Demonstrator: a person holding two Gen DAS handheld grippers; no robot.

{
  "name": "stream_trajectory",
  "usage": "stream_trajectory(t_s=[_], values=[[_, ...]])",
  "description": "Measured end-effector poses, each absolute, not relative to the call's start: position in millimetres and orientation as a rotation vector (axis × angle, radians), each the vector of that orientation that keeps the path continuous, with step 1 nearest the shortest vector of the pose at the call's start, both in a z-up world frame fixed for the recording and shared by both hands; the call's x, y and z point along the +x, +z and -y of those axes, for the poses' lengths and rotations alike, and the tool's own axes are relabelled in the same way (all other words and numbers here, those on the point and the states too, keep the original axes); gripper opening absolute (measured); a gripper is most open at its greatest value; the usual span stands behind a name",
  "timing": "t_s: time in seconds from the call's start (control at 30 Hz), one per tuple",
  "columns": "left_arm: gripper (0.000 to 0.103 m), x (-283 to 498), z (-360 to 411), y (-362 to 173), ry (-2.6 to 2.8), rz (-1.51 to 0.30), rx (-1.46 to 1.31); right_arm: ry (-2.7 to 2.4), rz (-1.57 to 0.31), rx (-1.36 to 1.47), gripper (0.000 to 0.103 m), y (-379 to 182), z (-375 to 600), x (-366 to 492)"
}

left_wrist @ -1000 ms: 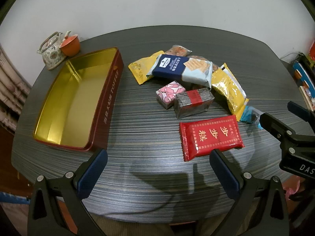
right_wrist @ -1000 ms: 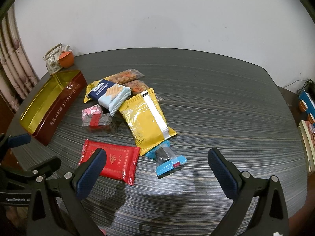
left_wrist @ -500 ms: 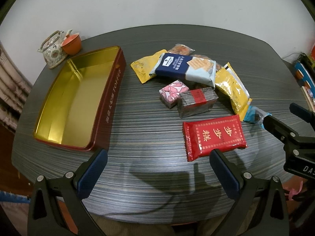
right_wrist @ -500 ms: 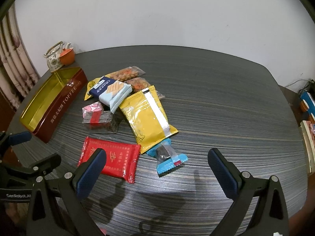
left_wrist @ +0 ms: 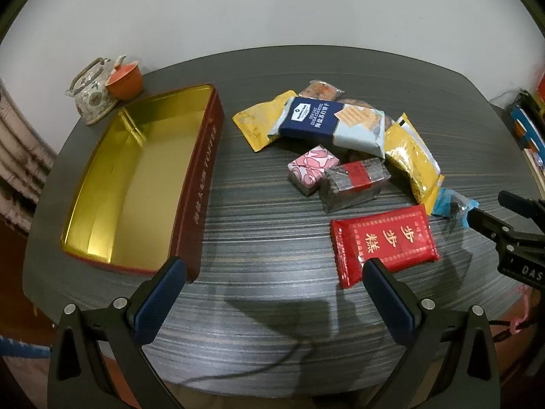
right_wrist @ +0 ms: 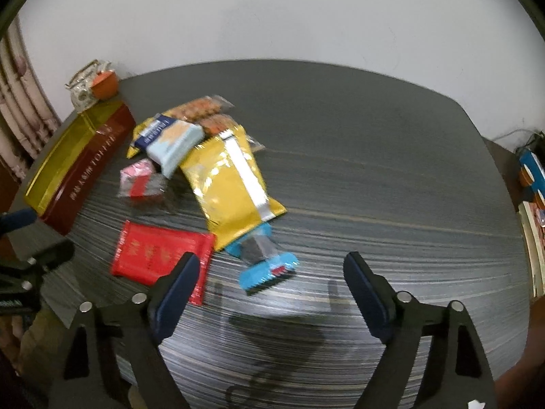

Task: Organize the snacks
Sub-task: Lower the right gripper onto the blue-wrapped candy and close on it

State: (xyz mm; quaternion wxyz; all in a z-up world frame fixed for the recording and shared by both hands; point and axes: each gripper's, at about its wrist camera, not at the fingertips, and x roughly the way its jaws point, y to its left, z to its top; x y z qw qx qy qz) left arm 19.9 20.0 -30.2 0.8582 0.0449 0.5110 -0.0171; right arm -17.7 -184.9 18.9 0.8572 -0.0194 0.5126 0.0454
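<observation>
An open tin (left_wrist: pixel 136 177) with a gold inside and red walls lies at the table's left; it also shows in the right wrist view (right_wrist: pixel 78 167). A pile of snacks lies mid-table: a red packet (left_wrist: pixel 383 242) (right_wrist: pixel 160 257), a blue-and-white cracker pack (left_wrist: pixel 330 122), a pink cube (left_wrist: pixel 311 167), a dark block with a red band (left_wrist: pixel 354 184), yellow bags (right_wrist: pixel 235 184) and a small blue-wrapped snack (right_wrist: pixel 265 266). My left gripper (left_wrist: pixel 272 303) is open and empty above the near table edge. My right gripper (right_wrist: pixel 272 293) is open and empty, just short of the blue-wrapped snack.
A patterned teapot (left_wrist: pixel 92 95) and an orange cup (left_wrist: pixel 124 76) stand at the far left corner behind the tin. The round dark table (right_wrist: pixel 374 170) has bare surface on its right half. Books or boxes (right_wrist: pixel 531 177) sit off the right edge.
Both grippers have moved forward toward the snacks. The right wrist view now shows motion blur and the blue-wrapped snack lies closer between its fingers. Nothing has been taken hold of.
</observation>
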Motion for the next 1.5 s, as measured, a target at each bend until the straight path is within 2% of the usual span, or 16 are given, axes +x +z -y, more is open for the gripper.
stream_trajectory(t_s=[0.17,0.3,0.67,0.8,0.9,1.03,1.5], values=[[0.103,25,-22,-32,-0.074,-1.07,0.115,0.1,-1.116,-0.047,0.08,4,188,-16],[0.103,29,-21,-35,-0.131,-1.071,0.138,0.108,-1.124,-0.08,0.073,-2,183,-13],[0.103,46,-14,-38,-0.235,-1.075,0.176,0.204,-1.121,-0.124,0.069,-9,184,2],[0.103,50,-12,-38,-0.26,-1.075,0.201,0.247,-1.134,-0.098,0.056,-15,186,9],[0.103,52,-11,-38,-0.278,-1.076,0.209,0.264,-1.137,-0.087,0.052,-18,187,12],[0.103,57,-7,-40,-0.294,-1.08,0.226,0.288,-1.136,-0.077,0.039,-19,184,14],[0.1,72,12,-37,-0.397,-1.051,0.28,0.226,-1.168,-0.06,0.036,-14,182,5]])
